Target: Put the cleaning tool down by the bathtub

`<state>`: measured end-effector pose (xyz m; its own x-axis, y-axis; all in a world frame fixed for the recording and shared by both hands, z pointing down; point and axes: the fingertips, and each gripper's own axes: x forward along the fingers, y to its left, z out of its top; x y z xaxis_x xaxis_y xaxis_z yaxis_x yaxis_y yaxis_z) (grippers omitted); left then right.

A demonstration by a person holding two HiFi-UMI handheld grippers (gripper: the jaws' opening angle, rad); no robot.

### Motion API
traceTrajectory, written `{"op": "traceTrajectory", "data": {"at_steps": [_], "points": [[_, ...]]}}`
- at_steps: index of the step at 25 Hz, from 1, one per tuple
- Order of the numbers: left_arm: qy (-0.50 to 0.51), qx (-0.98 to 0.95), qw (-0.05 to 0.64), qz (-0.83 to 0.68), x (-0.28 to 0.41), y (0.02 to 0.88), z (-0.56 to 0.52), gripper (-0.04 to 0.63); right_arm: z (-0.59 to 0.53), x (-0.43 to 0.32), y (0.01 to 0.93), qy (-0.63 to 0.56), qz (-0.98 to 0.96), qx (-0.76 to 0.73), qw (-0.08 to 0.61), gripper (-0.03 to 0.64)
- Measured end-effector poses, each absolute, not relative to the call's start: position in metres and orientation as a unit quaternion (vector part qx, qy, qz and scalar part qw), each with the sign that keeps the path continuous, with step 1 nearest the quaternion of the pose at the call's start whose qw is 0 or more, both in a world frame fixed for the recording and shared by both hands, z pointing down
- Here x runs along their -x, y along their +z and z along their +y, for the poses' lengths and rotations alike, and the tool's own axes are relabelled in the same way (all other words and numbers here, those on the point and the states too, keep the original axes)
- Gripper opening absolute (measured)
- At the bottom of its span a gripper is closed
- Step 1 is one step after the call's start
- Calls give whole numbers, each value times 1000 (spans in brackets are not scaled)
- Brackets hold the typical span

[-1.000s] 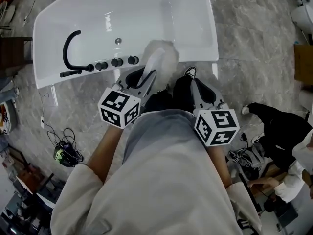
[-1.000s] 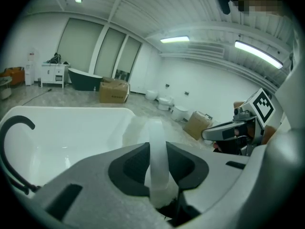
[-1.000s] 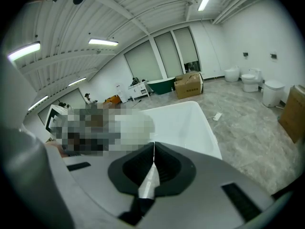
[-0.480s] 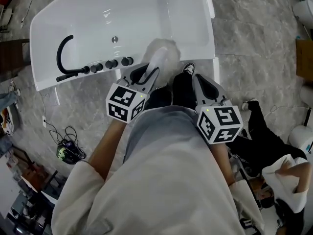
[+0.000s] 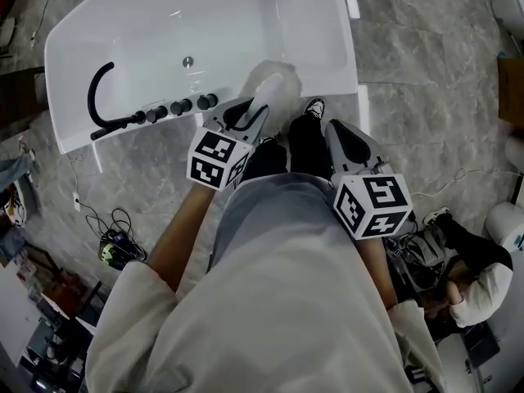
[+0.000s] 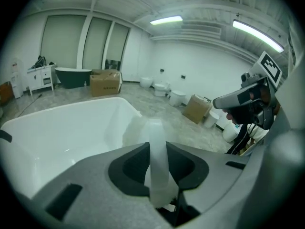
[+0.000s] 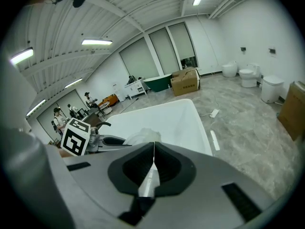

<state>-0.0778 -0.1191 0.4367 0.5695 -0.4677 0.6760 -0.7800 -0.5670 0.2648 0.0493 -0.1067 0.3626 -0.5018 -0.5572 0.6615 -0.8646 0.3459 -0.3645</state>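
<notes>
The white bathtub [image 5: 164,23] lies ahead of me on the marble floor. My left gripper [image 5: 250,111] is shut on the white handle [image 6: 157,161] of the cleaning tool. Its fluffy white head [image 5: 274,84] hangs over the tub's near rim, right of the black knobs [image 5: 180,106]. From the left gripper view the handle runs straight out between the jaws over the tub [image 6: 57,128]. My right gripper [image 5: 334,129] is beside it to the right, jaws closed together with nothing between them. The right gripper view looks across the left gripper [image 7: 114,140] and the tool's head [image 7: 143,137].
A black faucet [image 5: 102,88] arches over the tub's left end. My shoe [image 5: 315,109] stands by the tub's near right corner. Cables and a small device [image 5: 115,248] lie on the floor at left. A person [image 5: 475,268] crouches at right. Cardboard boxes [image 6: 106,82] and toilets stand farther off.
My left gripper has moved a little forward and down toward the tub's near rim, still holding the tool. The right gripper has shifted slightly. The person at right has moved lower in view.
</notes>
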Motion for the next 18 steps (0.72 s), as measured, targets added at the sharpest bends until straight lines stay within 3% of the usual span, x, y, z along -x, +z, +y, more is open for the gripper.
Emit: {"op": "traceTrajectory", "data": {"at_steps": [18], "points": [[336,-834,278,-337,61,496,-123,91,-115,-74,370,368,-778,-460,221,11]]}}
